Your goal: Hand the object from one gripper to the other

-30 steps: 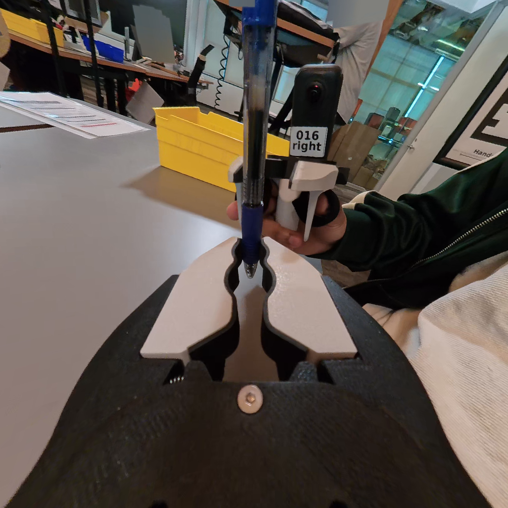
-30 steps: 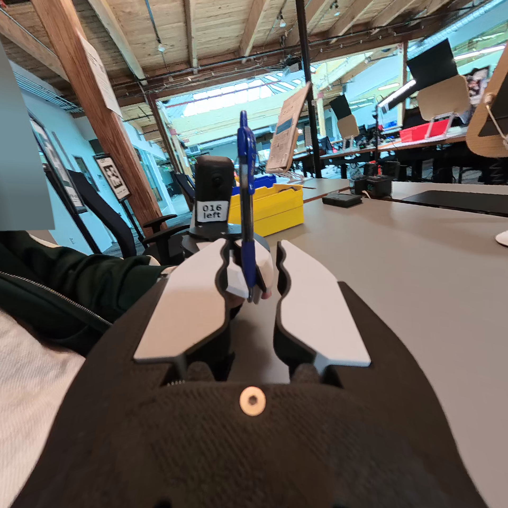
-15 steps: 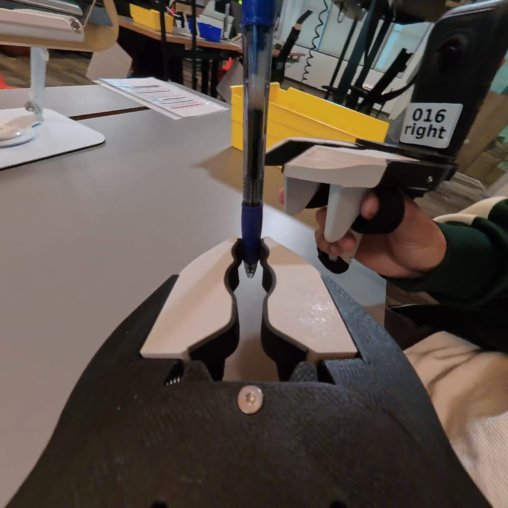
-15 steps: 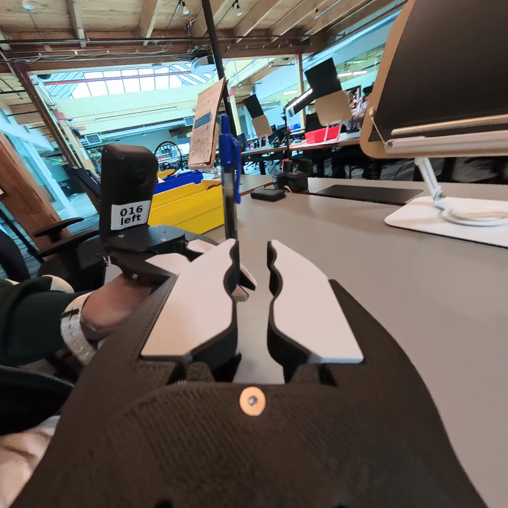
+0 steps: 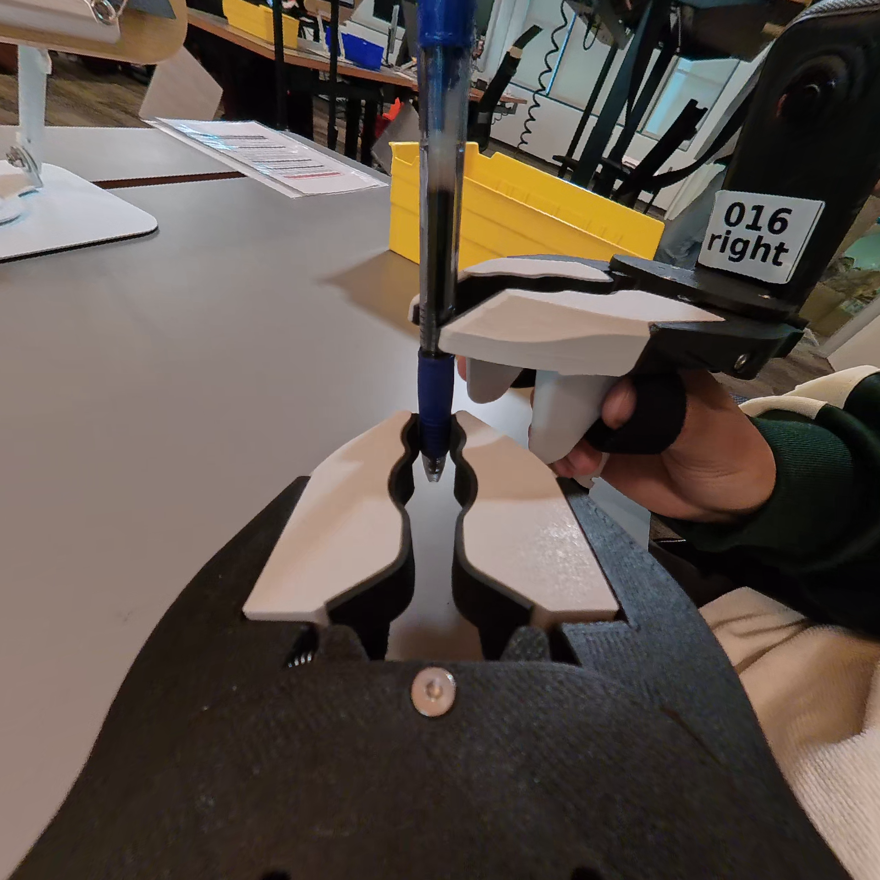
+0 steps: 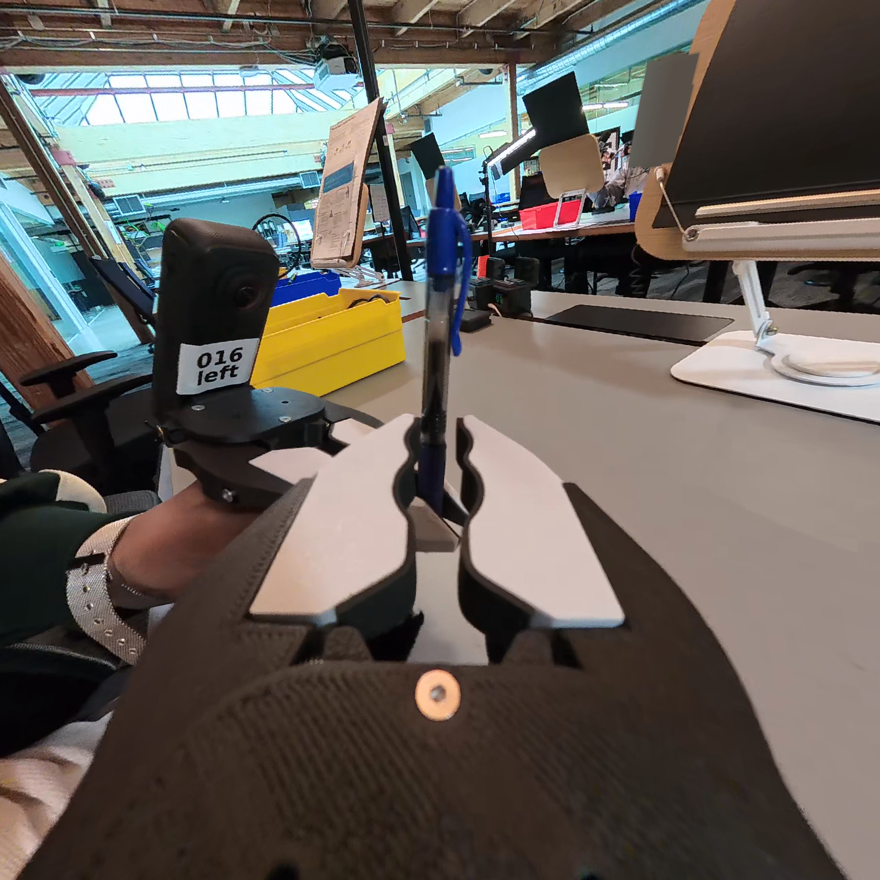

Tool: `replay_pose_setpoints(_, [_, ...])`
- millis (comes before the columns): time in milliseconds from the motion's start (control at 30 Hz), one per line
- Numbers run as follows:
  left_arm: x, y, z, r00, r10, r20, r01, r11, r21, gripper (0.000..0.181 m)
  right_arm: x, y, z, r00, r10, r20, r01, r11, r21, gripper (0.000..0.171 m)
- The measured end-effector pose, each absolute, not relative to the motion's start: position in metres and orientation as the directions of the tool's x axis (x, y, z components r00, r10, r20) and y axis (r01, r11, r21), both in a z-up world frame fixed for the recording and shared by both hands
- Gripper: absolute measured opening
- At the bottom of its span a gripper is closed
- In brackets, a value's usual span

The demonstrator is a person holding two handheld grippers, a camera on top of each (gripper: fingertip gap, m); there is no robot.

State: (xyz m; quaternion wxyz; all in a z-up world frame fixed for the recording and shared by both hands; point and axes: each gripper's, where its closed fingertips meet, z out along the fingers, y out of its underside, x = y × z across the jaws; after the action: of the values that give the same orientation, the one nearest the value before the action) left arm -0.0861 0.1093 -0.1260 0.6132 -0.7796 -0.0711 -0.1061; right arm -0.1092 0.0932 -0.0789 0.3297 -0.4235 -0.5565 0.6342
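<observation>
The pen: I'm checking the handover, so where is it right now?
The pen stands upright over the grey table, its blue grip pinched in the left tool. The right tool brackets its barrel just above, in front of the yellow bin.

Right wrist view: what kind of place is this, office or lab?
Probably an open-plan office or lab workspace in a converted loft. A long grey table carries a yellow parts bin and a monitor on a white stand; behind are rows of desks under exposed wooden ceiling beams.
</observation>
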Motion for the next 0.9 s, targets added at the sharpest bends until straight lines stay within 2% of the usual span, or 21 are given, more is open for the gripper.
replay_pose_setpoints(267, [-0.085,0.11,-0.124,0.967,-0.039,0.252,0.238,-0.22,-0.946,0.014,-0.107,0.092,-0.076,-0.454,0.876,-0.164,0.038,-0.166,-0.985,0.01])
replay_pose_setpoints(433, [-0.082,0.11,-0.129,0.952,-0.078,0.297,0.27,-0.243,-0.932,0.054,-0.103,0.095,-0.068,-0.522,0.834,-0.18,0.011,-0.205,-0.979,0.01])
replay_pose_setpoints(633, [-0.078,0.106,-0.112,0.921,-0.207,0.331,0.302,-0.16,-0.94,0.08,-0.088,0.086,-0.063,-0.719,0.678,-0.152,0.026,-0.192,-0.981,0.01])
replay_pose_setpoints(733, [-0.071,0.096,-0.091,0.866,-0.342,0.364,0.355,-0.091,-0.93,0.074,-0.079,0.082,-0.067,-0.787,0.607,-0.114,0.036,-0.139,-0.99,0.01])
replay_pose_setpoints(833, [-0.064,0.082,-0.066,0.806,-0.463,0.369,0.4,-0.033,-0.916,0.057,-0.07,0.074,-0.062,-0.847,0.49,-0.206,0.1,-0.233,-0.967,0.01])
replay_pose_setpoints(900, [-0.062,0.075,-0.055,0.784,-0.506,0.36,0.414,-0.007,-0.91,0.053,-0.064,0.067,-0.059,-0.877,0.405,-0.259,0.147,-0.287,-0.947,0.01])
